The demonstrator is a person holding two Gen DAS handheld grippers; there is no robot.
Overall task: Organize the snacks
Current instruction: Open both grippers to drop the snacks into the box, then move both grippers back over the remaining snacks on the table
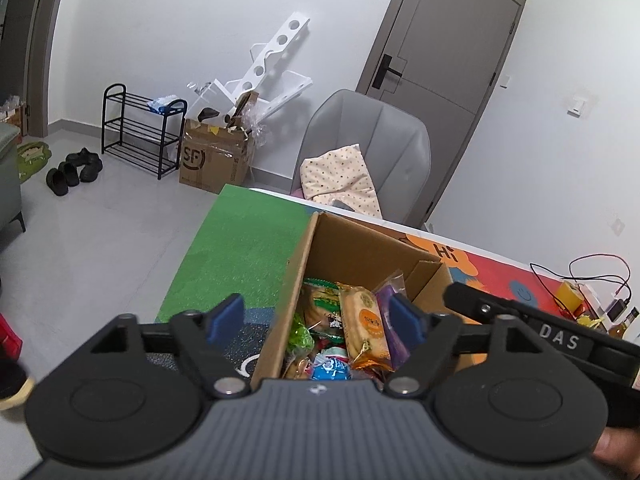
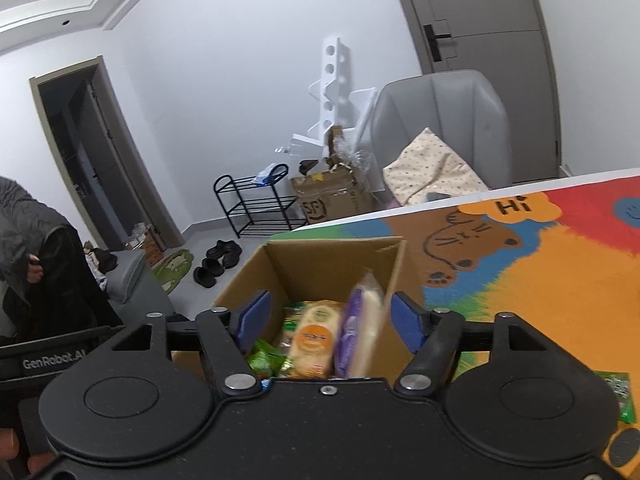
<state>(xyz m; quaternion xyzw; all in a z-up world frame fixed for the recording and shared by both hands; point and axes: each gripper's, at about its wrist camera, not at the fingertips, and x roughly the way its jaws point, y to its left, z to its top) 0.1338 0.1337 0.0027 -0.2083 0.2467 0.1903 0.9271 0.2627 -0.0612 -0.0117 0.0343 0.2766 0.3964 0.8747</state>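
Note:
An open cardboard box [image 1: 340, 240] stands on a colourful mat and holds several wrapped snacks. Among them are an orange-labelled biscuit pack [image 1: 366, 328], a purple packet [image 1: 390, 328] and green packets [image 1: 300, 336]. My left gripper [image 1: 316, 316] hangs open over the box's left wall, with nothing between its blue pads. My right gripper [image 2: 332, 316] is open above the same box [image 2: 320, 264]. Below it the purple packet [image 2: 356, 328] looks blurred and stands on end, clear of both pads. The orange-labelled pack [image 2: 314, 340] lies beside it.
A green snack packet [image 2: 618, 392] lies on the mat [image 2: 560, 280] at the right. Cables, a bottle and small items [image 1: 600, 304] sit at the table's far right. Behind the table is a grey chair [image 1: 368, 140] with a cushion. A person in dark clothes [image 2: 32, 260] stands at the left.

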